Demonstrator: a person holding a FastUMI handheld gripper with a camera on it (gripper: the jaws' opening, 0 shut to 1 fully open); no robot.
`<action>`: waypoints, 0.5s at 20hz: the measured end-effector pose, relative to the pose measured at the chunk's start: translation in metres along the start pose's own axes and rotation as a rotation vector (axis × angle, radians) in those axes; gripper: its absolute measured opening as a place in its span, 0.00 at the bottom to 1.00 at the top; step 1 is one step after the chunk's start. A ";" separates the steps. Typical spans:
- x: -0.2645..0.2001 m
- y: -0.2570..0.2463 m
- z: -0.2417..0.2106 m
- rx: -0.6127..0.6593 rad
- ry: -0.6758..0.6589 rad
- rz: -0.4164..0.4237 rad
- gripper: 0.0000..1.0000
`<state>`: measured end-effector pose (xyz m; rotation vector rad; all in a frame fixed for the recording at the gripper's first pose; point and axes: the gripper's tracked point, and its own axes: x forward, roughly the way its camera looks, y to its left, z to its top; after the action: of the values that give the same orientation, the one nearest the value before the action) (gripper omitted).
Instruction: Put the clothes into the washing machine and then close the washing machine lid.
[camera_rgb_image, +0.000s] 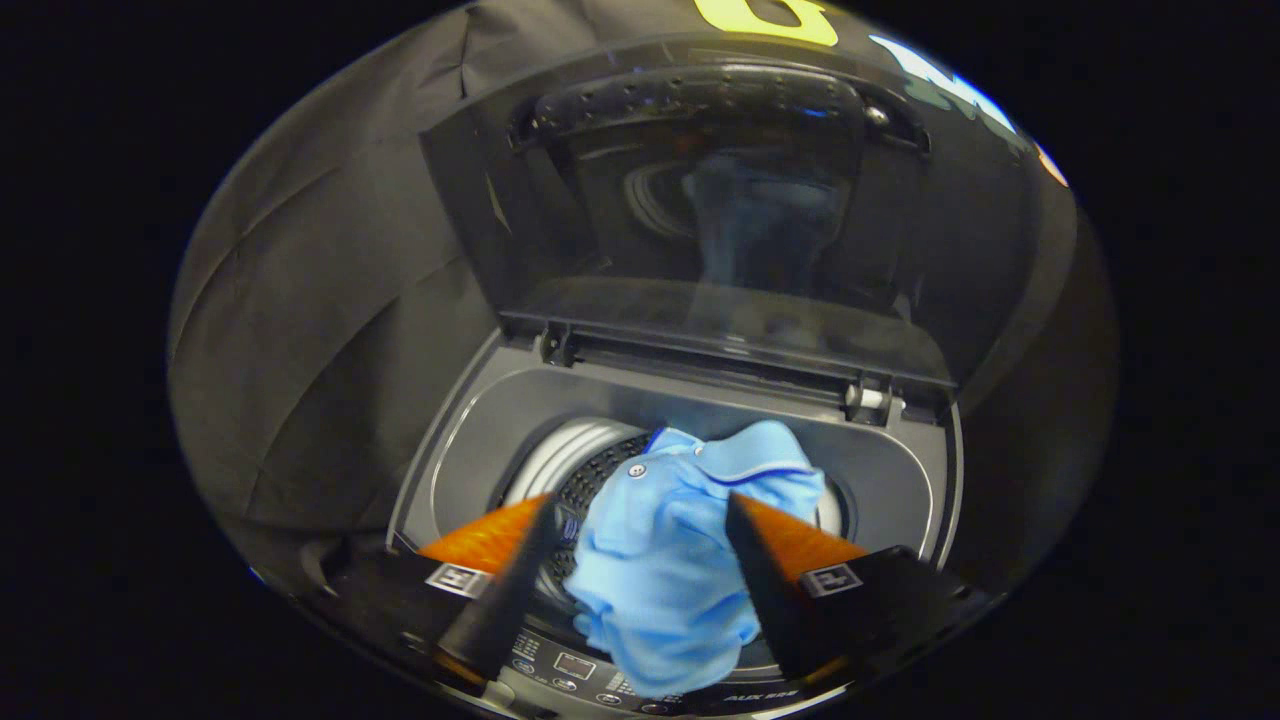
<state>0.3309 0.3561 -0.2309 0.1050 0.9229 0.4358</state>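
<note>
The tongs (640, 515) stand parted around one blue shirt (665, 560) above one washing machine (690, 400), lid (700, 210) up.

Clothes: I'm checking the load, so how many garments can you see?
1: a light blue shirt between the gripper fingers, hanging over the open washing machine drum. More may lie hidden beneath it.
</note>
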 end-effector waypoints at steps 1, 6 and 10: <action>-0.002 -0.001 0.005 -0.003 -0.029 -0.005 0.96; -0.019 0.007 0.028 -0.007 -0.091 0.007 0.99; -0.037 0.009 0.058 0.002 -0.160 0.011 0.98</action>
<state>0.3546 0.3547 -0.1656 0.1450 0.7662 0.4304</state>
